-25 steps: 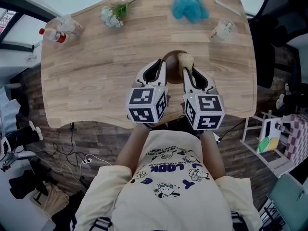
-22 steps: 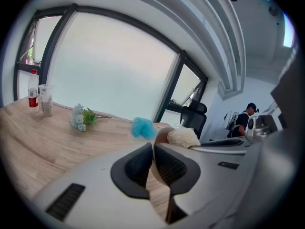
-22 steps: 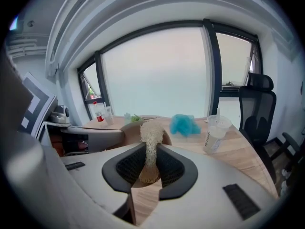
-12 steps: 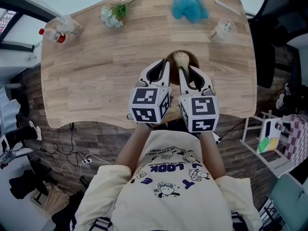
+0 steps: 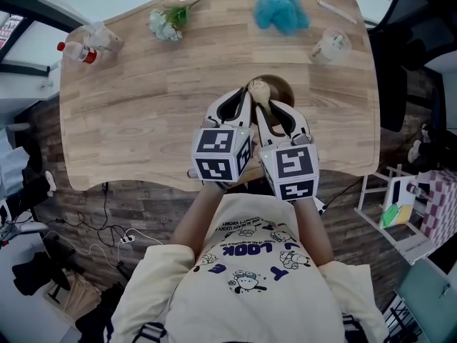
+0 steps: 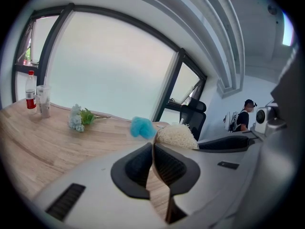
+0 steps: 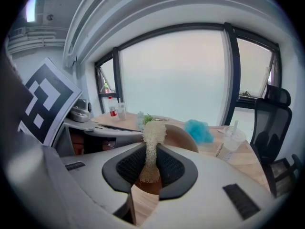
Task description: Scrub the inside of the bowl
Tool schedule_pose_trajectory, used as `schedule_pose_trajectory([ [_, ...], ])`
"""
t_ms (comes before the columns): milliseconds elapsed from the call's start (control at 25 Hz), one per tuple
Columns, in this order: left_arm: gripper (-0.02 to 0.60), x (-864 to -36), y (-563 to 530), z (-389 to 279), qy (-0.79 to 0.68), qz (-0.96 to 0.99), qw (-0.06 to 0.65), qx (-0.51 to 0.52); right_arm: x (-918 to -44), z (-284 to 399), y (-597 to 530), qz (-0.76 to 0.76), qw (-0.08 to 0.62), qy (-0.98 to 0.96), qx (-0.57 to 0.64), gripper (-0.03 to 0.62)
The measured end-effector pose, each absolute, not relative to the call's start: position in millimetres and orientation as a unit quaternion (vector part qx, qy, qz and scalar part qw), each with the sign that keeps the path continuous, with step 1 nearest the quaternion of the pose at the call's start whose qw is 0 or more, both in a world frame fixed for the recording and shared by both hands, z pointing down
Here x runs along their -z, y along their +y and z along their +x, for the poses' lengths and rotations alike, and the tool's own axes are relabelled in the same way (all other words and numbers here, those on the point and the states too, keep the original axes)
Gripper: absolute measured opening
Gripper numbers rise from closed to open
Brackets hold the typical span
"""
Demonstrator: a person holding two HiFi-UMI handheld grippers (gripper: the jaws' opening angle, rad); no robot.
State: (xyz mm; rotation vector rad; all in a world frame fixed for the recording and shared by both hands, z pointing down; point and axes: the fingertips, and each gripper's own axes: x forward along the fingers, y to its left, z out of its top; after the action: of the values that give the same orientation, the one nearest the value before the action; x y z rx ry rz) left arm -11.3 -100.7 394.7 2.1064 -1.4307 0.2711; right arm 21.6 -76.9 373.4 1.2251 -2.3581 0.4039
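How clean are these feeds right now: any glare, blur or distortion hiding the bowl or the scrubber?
Head view: even light, sharp, no glare; the wide lens bows the table edges, and the bowl is partly covered. Left gripper view: heavy fisheye, black corners, window washed out white. Right gripper view: same fisheye and pale window, but the scrubber between the jaws is crisp.

The person's T-shirt (image 5: pixel 251 263) carries the word "LOOK" in dark letters; the smaller print beside it is unreadable.

Bright, soft daylight from the windows (image 7: pixel 171 75); fisheye warping, dark corners.
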Motion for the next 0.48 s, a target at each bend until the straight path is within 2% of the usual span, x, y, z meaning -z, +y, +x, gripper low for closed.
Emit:
schedule_pose_trajectory([
  [280,0.043,-393,-98,-11,-0.532,0.791,0.284,-0.101,-378,45,-90,0.484,0.291,-0.823,-0.057,0.069],
  [480,0.044,-388,-101,-10,-0.533,0.795,0.275,-0.094,-383,56,-93,0.504,0.282,-0.811,-0.09,0.069],
])
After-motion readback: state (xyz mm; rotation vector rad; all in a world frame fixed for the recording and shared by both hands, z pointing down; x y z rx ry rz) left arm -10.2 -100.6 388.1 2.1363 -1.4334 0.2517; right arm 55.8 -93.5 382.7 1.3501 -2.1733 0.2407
